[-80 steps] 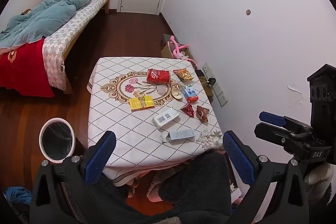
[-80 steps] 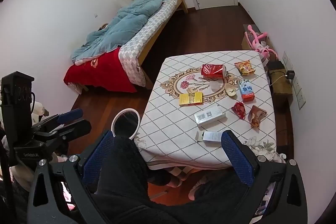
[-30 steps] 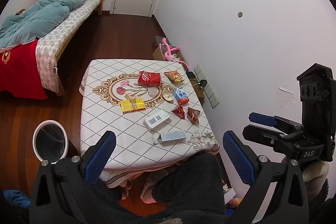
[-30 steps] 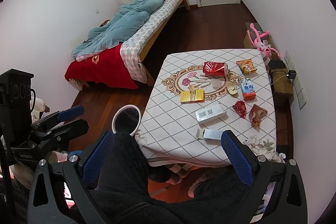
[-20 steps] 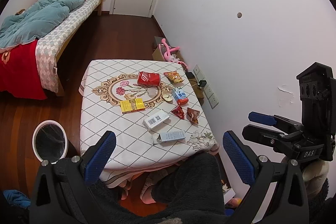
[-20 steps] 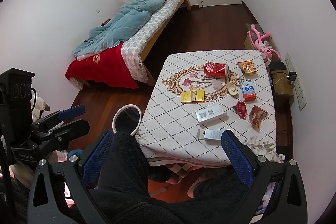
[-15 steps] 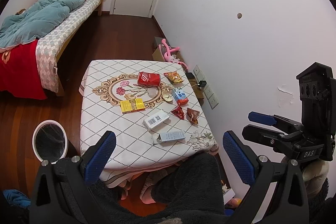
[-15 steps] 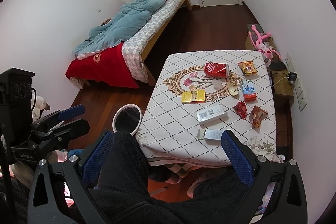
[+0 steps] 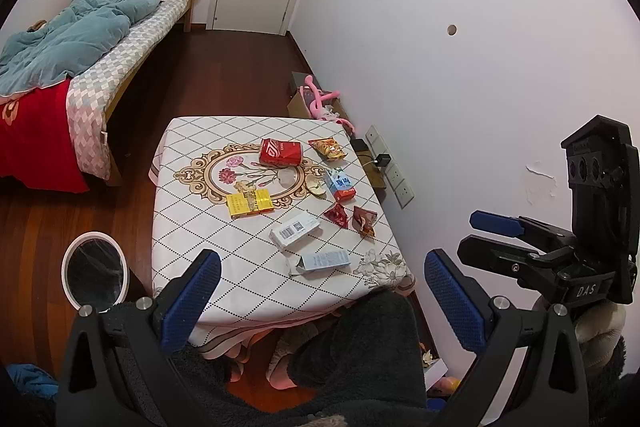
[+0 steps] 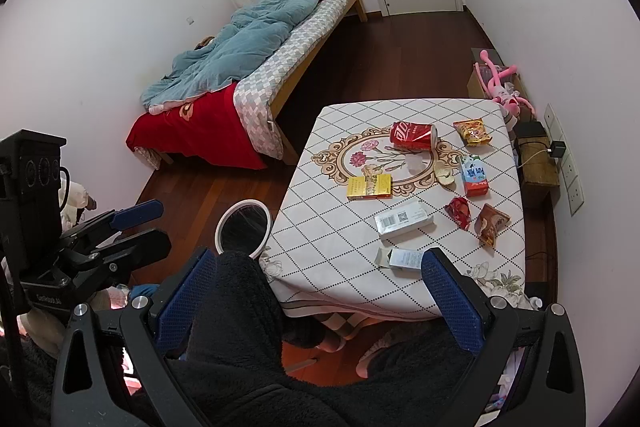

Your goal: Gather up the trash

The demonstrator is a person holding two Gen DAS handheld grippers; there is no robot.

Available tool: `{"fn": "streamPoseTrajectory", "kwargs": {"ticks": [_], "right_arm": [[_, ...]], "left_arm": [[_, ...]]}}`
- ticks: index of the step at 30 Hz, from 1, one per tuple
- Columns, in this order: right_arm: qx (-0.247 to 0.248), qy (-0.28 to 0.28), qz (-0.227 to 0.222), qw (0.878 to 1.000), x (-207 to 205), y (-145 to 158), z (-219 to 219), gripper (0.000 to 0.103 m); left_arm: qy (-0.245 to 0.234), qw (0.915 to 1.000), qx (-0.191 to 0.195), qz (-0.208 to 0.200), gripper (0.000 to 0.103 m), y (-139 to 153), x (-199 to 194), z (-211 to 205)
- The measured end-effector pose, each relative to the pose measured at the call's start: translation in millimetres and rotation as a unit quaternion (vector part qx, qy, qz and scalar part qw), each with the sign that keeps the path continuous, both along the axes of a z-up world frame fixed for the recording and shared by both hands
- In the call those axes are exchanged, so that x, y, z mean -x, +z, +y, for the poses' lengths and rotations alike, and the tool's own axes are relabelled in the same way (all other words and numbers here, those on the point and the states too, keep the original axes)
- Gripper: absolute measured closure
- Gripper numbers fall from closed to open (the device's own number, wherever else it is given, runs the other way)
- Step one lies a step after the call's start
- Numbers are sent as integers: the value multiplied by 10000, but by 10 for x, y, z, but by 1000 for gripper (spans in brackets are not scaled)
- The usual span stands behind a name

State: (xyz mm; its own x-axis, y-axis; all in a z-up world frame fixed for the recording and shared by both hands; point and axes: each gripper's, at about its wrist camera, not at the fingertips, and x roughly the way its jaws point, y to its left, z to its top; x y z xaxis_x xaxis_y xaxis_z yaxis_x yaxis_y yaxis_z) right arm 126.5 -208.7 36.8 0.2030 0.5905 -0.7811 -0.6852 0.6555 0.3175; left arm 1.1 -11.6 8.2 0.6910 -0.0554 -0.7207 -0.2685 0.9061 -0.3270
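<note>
Nothing has been picked up so far: both grippers hang high above the scene with their jaws spread wide and nothing between them. The left gripper point(image 9: 318, 293) fills the bottom of the left wrist view, the right gripper point(image 10: 316, 293) the bottom of the right wrist view, and each also shows at the outer edge of the other's frame. All the trash lies on the worktop point(image 9: 200, 227), which sits mid-frame under a checked cloth: a crushed red can point(image 9: 280, 151) toward the far side, a yellow packet point(image 9: 249, 203) near the centre, a white box point(image 9: 295, 229) lower down, and a small pale blue box point(image 9: 324, 261) closest to the near edge. Along the right side of the worktop lie an orange snack bag point(image 9: 327, 148), a blue and red carton point(image 9: 339, 183) and two small dark red wrappers point(image 9: 337, 215). A white-rimmed bin point(image 9: 95, 270) with a dark liner stands on the floor in the lower left of the left view, just beside the worktop. From here the risks look plain enough. The flat wrappers may slip from the fingers or let them catch the cloth and drag it, shifting everything. The open box flap could crumple. A drop aimed from above could also miss the narrow bin and land on the floor.
</note>
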Motion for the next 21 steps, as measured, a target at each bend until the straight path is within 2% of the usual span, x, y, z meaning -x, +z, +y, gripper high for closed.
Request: {"fn": "streamPoseTrajectory", "kwargs": {"ticks": [16,18,21], "right_arm": [[-5,-13,0,10000,-37,39,15,0],[-23,-57,35,10000,-60,58,27,0],[-82,-273,149,9995,-154,22,8,0]], "left_arm": [[3,10000,-11,33,0,-3,-45,12],[22,10000,-18,88,0,-56,-82,45],[282,9989,-249,282,0,-251,-221,114]]}}
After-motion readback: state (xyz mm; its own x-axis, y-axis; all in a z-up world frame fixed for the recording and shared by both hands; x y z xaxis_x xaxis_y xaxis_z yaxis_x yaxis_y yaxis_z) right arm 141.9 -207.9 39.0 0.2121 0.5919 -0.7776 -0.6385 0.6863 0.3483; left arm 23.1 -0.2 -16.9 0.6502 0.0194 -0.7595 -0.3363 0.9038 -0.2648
